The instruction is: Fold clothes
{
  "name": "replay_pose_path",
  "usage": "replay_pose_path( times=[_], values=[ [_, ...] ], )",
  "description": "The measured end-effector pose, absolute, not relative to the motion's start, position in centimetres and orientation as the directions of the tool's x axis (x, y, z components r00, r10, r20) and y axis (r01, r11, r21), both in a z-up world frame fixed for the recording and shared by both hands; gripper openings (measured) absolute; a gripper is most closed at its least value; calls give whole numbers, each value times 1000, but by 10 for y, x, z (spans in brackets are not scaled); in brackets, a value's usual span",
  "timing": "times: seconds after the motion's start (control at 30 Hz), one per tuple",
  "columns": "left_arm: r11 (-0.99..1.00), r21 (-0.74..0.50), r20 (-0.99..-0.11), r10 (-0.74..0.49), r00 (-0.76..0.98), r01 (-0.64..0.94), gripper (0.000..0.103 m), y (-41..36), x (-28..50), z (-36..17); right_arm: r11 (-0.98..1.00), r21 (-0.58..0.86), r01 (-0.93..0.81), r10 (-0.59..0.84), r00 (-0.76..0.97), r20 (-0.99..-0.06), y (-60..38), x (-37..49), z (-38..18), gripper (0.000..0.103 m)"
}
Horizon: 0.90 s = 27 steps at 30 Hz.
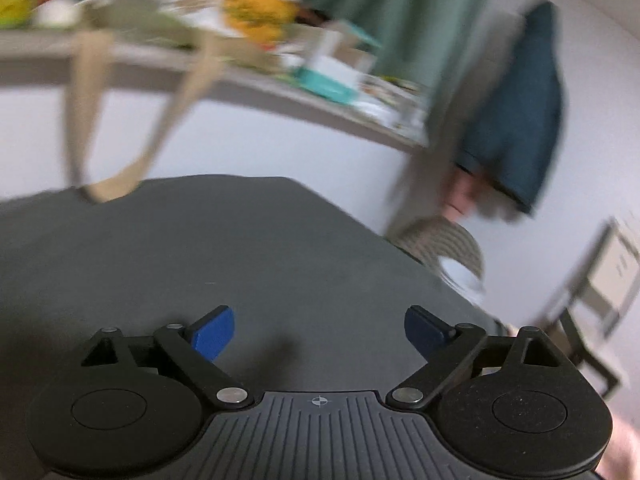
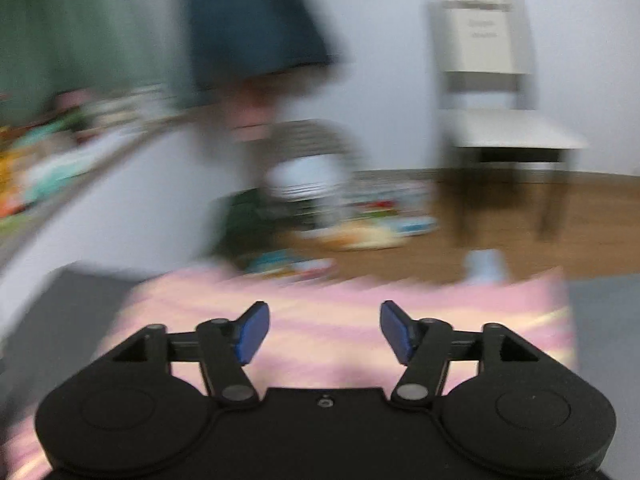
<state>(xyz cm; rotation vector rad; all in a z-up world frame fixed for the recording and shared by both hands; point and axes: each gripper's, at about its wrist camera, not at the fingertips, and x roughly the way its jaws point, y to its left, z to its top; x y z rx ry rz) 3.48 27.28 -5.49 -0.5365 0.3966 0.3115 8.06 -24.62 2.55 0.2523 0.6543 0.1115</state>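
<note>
A domestic room, probably a living room or child's room, seen through heavy motion blur. A long grey wall shelf (image 1: 256, 92) carries a jumble of yellow, white and teal items too blurred to identify. Green curtains (image 1: 404, 16) hang beside a plain white wall (image 1: 248, 136). A pale wooden chair with dark legs (image 2: 504, 120) stands on a brown wood-look floor (image 2: 580, 232), near a scatter of brightly coloured objects (image 2: 360, 224) lying along the base of the wall. A dark blue garment (image 1: 520, 112) hangs against the wall. A dark grey flat surface (image 1: 224, 248) fills the foreground, bearing a pink and pale-yellow striped cloth (image 2: 328, 332).
</note>
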Motion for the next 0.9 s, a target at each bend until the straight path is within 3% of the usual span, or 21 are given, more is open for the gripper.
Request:
replay_pose_path(
  times=[0.13,0.33,0.43,0.6,0.83,0.9],
  values=[
    [766,-481,-426,220,878,-426,93,293,24,-50,900,304,-313,435,697,-570,-109,26,15,65],
    [696,-484,-378,381,844,-531,93,319,-5,-40,748,2,-664,537,603,-590,86,-41,-15,49],
    [641,-489,-385,449,806,-591,93,335,-11,-41,717,-98,-690,518,622,-587,133,-44,-28,46],
    [612,-458,-392,512,764,-645,93,345,-12,-46,747,-103,-656,469,631,-618,160,-21,-50,37],
    [618,-423,-355,560,748,-663,93,349,-14,-40,743,-170,-647,398,632,-665,182,-10,-76,36],
    [622,-417,-350,563,749,-663,93,347,-15,-39,754,-170,-634,398,647,-651,179,-14,-84,28]
  ],
)
